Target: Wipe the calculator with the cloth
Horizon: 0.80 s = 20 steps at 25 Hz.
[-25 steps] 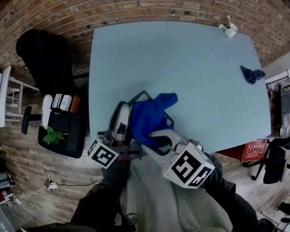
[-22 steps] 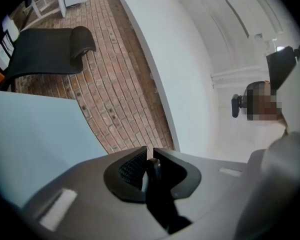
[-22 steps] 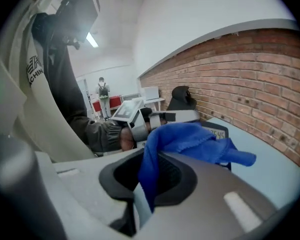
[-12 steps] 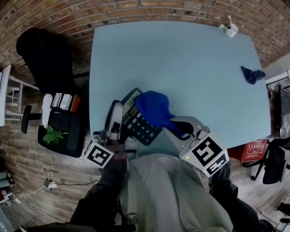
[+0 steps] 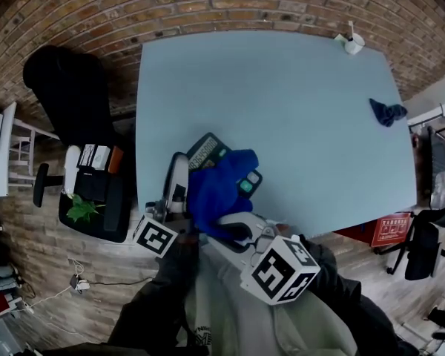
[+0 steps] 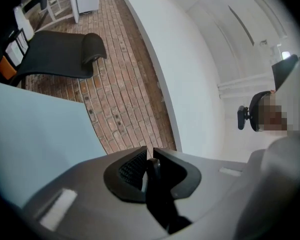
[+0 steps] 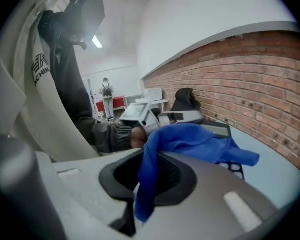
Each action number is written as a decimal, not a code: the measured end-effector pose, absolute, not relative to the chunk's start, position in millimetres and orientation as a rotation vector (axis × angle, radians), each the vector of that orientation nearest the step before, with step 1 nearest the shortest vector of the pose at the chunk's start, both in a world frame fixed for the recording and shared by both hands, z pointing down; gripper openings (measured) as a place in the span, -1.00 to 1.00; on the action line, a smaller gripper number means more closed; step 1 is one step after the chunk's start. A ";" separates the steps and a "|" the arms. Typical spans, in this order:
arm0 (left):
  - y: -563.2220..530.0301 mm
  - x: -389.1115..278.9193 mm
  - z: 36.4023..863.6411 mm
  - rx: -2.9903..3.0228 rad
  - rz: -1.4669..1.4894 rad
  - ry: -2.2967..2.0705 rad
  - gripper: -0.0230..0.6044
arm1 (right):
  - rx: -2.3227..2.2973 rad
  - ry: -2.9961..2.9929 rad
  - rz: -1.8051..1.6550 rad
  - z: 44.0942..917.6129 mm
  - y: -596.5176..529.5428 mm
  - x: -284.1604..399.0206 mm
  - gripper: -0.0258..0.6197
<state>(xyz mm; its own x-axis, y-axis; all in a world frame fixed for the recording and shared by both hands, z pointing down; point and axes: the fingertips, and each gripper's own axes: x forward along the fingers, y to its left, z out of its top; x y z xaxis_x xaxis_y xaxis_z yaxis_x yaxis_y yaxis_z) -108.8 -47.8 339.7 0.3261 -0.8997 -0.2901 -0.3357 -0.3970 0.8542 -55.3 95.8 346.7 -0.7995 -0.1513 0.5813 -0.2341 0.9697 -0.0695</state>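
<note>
Fingers of the right gripper (image 7: 148, 160) pinch a crumpled blue cloth (image 5: 219, 188) draped over the black calculator (image 5: 206, 151); the left gripper (image 6: 150, 156) fingers clamp its dark edge, near the pale-blue bench's (image 5: 282, 95) front.

Table (image 5: 297, 102): far edge at the wall. Calculator (image 5: 206, 150) at the near left part of the table. Cloth (image 5: 219, 188) lies on the calculator and covers its near half. Left gripper (image 5: 179, 170) sits at the calculator's left side, its jaws clamped on the calculator's edge. Right gripper (image 5: 233, 225) sits nearer the person, right of the left one, with the cloth pinched in its jaws. Second cloth (image 5: 388, 113) on the table's right edge, well apart. Chair (image 5: 67, 87) left of the table.
</note>
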 end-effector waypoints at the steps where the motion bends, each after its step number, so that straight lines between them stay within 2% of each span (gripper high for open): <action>1: -48.7 -108.9 338.5 1.892 -1.047 -1.077 -0.81 | 0.253 -2.515 0.171 348.0 100.3 -57.8 -0.78; 6: -47.9 -115.8 339.7 1.847 -1.079 -1.061 -0.80 | 0.264 -2.516 0.236 352.7 90.4 -26.0 -0.78; 14: -46.1 -106.5 342.5 1.851 -1.054 -1.004 -0.79 | 0.832 -2.444 0.274 356.2 7.1 51.2 -0.78; 20: -48.2 -125.4 354.6 1.736 -1.120 -1.051 -0.80 | 0.535 -2.540 0.325 359.2 64.2 10.1 -0.77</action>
